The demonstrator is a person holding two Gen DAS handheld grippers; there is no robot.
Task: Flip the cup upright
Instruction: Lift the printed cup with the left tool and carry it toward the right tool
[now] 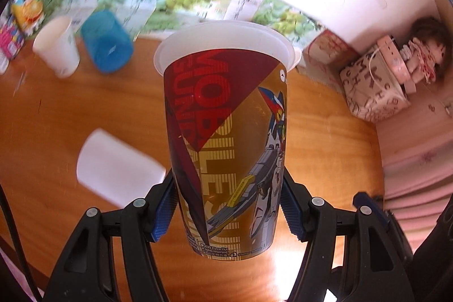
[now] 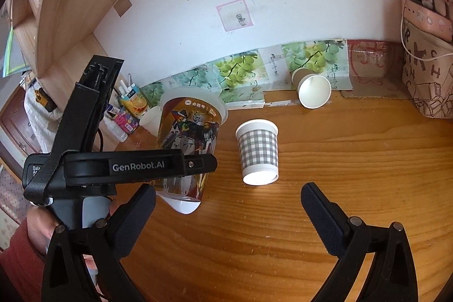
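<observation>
My left gripper is shut on a tall printed cup with a robot picture in red and gold. Its white rim points away from the camera and its base is near the jaws. In the right wrist view the same cup is held above the wooden table, rim up and slightly tilted, with the left gripper's black body across its lower part. My right gripper is open and empty, low over the table.
A grey checked paper cup stands upside down mid-table. A brown paper cup lies on its side by the wall. A blue cup, a white cup and another white cup lie left. A patterned bag stands right.
</observation>
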